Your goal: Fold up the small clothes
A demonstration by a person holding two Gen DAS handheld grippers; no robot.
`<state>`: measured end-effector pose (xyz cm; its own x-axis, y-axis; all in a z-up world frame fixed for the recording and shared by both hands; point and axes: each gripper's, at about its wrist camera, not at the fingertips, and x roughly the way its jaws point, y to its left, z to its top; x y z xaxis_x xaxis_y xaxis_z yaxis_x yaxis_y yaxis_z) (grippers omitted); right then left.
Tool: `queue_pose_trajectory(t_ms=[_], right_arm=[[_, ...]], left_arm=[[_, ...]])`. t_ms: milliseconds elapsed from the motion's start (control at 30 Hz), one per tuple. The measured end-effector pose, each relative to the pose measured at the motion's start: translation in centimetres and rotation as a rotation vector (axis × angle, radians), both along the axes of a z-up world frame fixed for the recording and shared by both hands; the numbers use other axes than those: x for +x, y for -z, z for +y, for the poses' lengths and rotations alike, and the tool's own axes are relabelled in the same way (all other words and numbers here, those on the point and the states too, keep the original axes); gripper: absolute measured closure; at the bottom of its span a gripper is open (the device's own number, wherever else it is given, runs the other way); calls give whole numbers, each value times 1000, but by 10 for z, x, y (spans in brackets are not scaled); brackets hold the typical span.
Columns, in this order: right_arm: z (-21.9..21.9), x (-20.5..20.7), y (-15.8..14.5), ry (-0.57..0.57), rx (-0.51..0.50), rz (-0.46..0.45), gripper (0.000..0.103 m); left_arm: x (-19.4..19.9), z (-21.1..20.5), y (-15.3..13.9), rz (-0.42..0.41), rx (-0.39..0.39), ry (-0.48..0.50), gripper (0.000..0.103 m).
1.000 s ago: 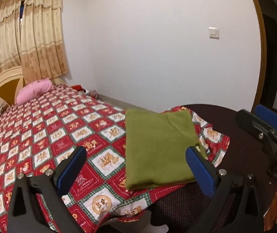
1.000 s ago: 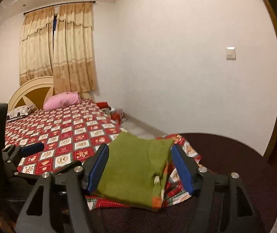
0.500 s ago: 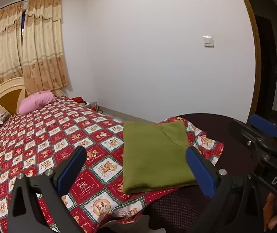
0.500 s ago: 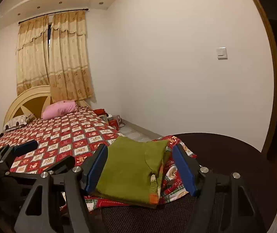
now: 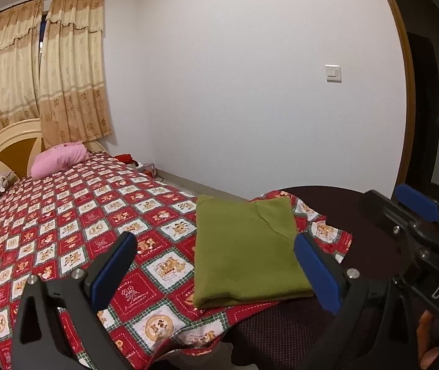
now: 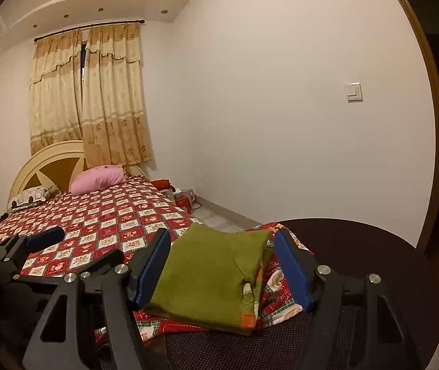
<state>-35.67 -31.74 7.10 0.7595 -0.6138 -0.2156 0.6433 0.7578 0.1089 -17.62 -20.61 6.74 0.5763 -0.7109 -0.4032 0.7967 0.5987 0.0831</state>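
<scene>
The near edge of the bed [image 5: 65, 231] is cut off behind both tools. Its red checked bedspread [image 5: 145, 280] runs back to a pink pillow [image 5: 59, 160] under beige curtains [image 5: 65, 71]. The folded green garment [image 5: 244, 252] lies flat at the bedspread's corner. The left hand-held gripper [image 5: 216, 274] and right hand-held gripper [image 6: 222, 271] both gape wide, holding nothing.

White walls [image 5: 234, 77], beige curtains [image 5: 46, 71], patterned bed [image 5: 65, 215]

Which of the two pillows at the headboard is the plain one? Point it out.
The pink pillow, nearer the wall: it is one solid colour. The other pillow, farther from the wall, is pale with a printed pattern.
</scene>
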Motion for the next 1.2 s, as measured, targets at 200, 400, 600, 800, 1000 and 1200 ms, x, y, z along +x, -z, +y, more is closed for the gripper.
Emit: queue_pose_trajectory(t_ms=[200,400,600,800,1000,1200], right_arm=[[-1,0,0,7,5,-2,33],[-1,0,0,9,4,-3,33],[-2,0,0,10,7,-5,33],[-1,-1,1,11,8,-5,32],[-2,-1,1,10,8,-6,32],[1,-3,0,13,5,-9,32]], left_arm=[[-1,-2,0,-13,11,-19,0],[-1,-2,0,-17,12,-18,0],[0,-3,1,-13,12,-18,0],[0,-1,2,-12,13,-19,0],[0,-2,2,-11,10,-20,0],[0,0,3,-8,11,-17,0]])
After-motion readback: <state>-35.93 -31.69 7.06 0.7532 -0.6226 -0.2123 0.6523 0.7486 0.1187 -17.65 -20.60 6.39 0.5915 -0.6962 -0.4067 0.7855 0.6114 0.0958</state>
